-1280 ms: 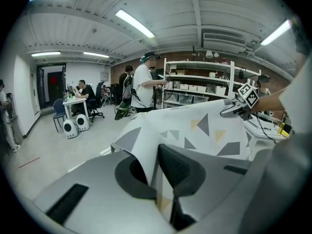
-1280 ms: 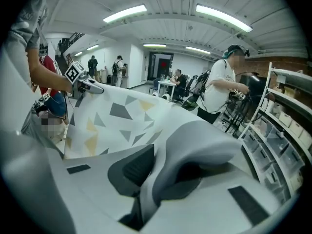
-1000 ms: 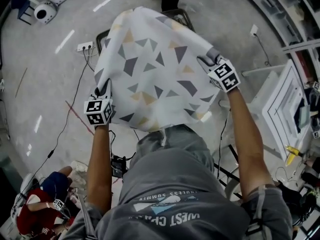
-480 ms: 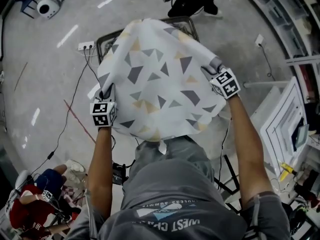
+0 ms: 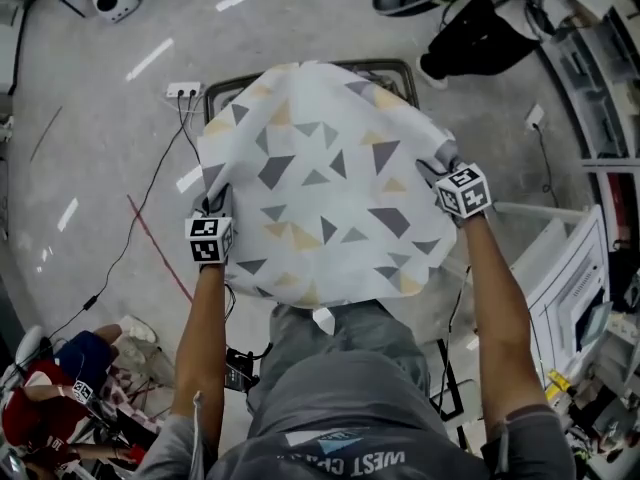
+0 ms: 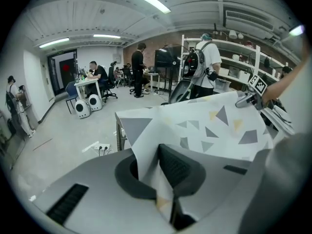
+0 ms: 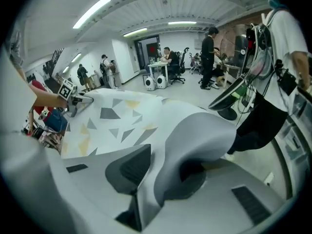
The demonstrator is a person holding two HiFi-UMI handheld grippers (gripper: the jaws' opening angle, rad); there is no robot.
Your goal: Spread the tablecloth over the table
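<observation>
You hold the cloth (image 5: 320, 198) stretched between both grippers, billowing over the table (image 5: 395, 64), whose dark rim shows only at the far edge. Your left gripper (image 5: 214, 206) is clamped tight on one near corner. Your right gripper (image 5: 436, 167) has its jaws opening, the other corner's fold caught between them.

A power strip (image 5: 184, 90) lies on the grey floor (image 5: 90, 148) (red line (image 5: 158, 248) nearby).
</observation>
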